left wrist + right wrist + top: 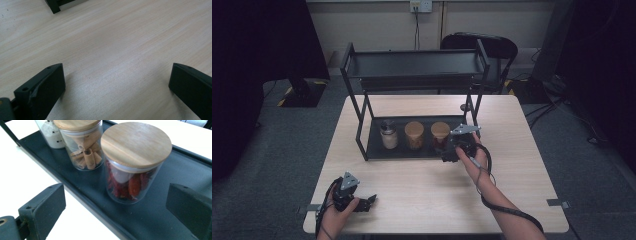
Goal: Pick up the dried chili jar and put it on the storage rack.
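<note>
Three jars stand in a row on the black lower tray (377, 150) of a two-tier rack. The right jar (440, 134) (135, 170) has a wooden lid and holds red dried chillies. My right gripper (451, 149) (117, 192) is open right in front of it, jaws wide on either side and not touching the glass. The middle jar (414, 135) (83, 147) holds brown rolled sticks under a wooden lid. The left jar (388, 135) (50, 132) has white contents. My left gripper (368, 201) (116, 72) rests open low over bare table wood at the front left.
The rack's upper shelf (412, 65) overhangs the jars, and its posts (473, 107) stand close to my right gripper. A rack foot (53, 6) lies far ahead of my left gripper. A dark chair (492, 47) stands behind the wooden table (422, 185).
</note>
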The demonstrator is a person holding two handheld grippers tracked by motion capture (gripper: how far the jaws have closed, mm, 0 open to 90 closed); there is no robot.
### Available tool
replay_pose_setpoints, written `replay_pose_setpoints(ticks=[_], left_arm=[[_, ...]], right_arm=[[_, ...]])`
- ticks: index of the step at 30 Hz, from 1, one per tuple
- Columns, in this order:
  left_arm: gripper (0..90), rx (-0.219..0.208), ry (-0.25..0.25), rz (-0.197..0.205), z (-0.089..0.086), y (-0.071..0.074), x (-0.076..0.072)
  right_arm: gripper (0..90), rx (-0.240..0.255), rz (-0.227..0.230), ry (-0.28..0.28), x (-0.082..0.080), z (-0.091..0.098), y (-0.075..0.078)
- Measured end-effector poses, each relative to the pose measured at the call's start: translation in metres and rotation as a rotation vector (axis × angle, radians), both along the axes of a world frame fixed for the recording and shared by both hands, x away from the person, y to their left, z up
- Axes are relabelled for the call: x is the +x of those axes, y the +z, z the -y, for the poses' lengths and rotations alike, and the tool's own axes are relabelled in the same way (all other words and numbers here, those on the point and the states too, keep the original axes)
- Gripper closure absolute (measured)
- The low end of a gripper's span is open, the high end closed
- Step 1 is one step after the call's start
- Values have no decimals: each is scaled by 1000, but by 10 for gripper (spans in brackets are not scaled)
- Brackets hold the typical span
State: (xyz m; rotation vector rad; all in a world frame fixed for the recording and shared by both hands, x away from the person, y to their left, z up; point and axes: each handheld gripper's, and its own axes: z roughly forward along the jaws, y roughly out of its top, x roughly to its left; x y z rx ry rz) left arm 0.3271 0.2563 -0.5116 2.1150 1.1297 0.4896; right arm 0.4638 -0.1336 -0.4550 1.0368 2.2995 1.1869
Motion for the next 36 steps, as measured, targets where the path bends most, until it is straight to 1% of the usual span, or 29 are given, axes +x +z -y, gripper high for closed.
replay_pose_setpoints(ticks=[10,21,29,36], left_arm=[[1,0,0,0,0,0,0],[1,0,0,0,0,0,0],[1,0,0,0,0,0,0],[1,0,0,0,0,0,0]], right_arm=[[23,22,-4,19,-10,3,2],[27,40,-11,55,-23,8,2],[29,32,-20,74,-30,17,-3],[29,40,-32,79,-35,25,-9]])
